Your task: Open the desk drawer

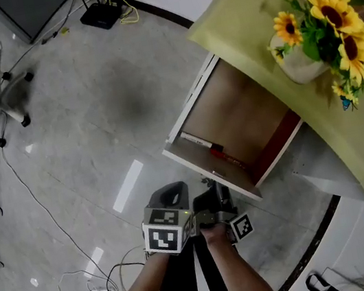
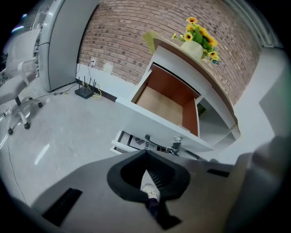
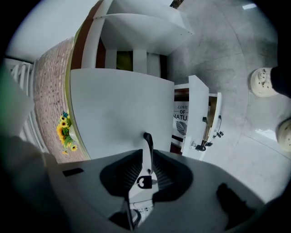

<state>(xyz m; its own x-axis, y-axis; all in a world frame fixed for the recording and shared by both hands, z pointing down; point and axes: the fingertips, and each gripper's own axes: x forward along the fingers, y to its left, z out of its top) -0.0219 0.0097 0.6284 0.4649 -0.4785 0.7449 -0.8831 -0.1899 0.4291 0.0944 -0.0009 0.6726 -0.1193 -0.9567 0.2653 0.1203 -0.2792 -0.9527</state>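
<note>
The drawer already stands drawn out from under the desk, toward the lower left of the head view, its wooden floor in plain sight. Its black handle runs up the middle of the right gripper view, between the jaws of the right gripper. Those jaws are partly apart, the pads seemingly clear of the bar (so no real grip). The left gripper, closed on nothing, hangs just beside it. Any withdrawal likely goes straight back off the bar.

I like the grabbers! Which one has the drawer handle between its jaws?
The right gripper: the black drawer handle stands between its parted jaws. The left gripper has its jaws together, holding nothing.
</note>
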